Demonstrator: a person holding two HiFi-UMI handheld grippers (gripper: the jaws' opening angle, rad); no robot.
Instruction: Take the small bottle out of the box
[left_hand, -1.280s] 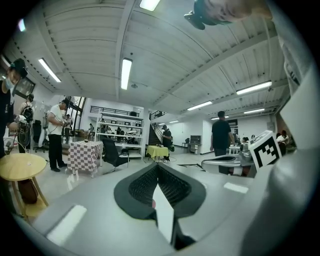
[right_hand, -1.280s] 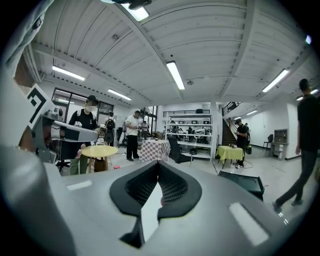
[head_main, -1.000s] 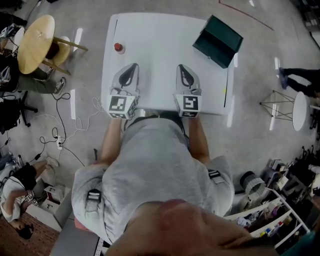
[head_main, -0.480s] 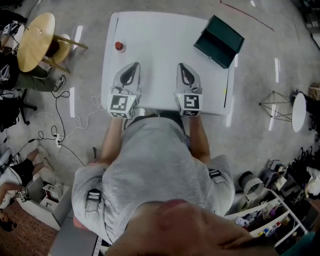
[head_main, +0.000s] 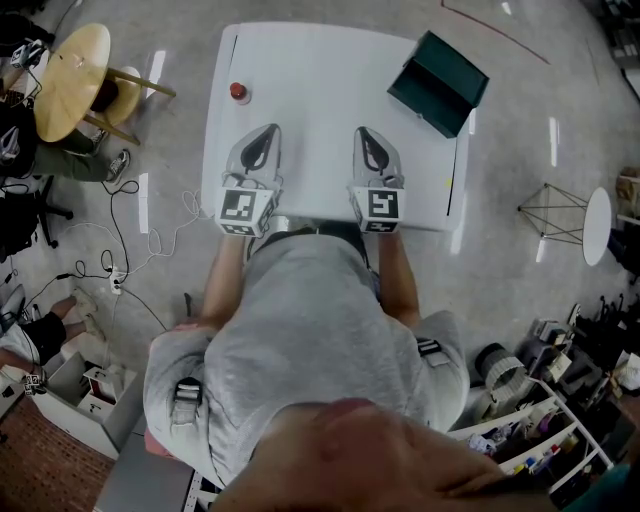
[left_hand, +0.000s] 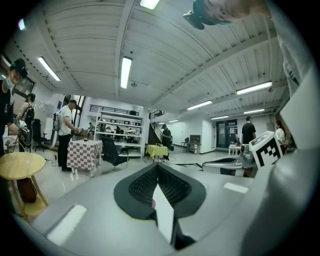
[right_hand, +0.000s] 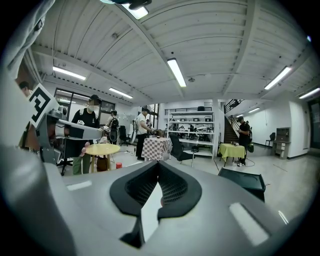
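Note:
A dark green box (head_main: 437, 80) stands at the far right corner of the white table (head_main: 320, 70); it also shows in the right gripper view as the box (right_hand: 243, 181). A small red bottle (head_main: 238, 93) stands on the table's left side, outside the box, and appears as a red bottle (right_hand: 118, 165) in the right gripper view. My left gripper (head_main: 266, 134) and right gripper (head_main: 362, 135) lie side by side near the table's front edge, pointing away from me. Both are shut with nothing between the jaws, as the left gripper (left_hand: 157, 166) and right gripper (right_hand: 159, 163) show.
A round wooden table (head_main: 70, 85) and a chair stand on the floor to the left, with cables nearby. A small white round table (head_main: 598, 222) and a wire stand (head_main: 553, 210) are on the right. People stand in the background of the gripper views.
Both grippers, the box and the red bottle have stayed put. A person's legs at the right edge have left the view, and the person at lower left has shifted.

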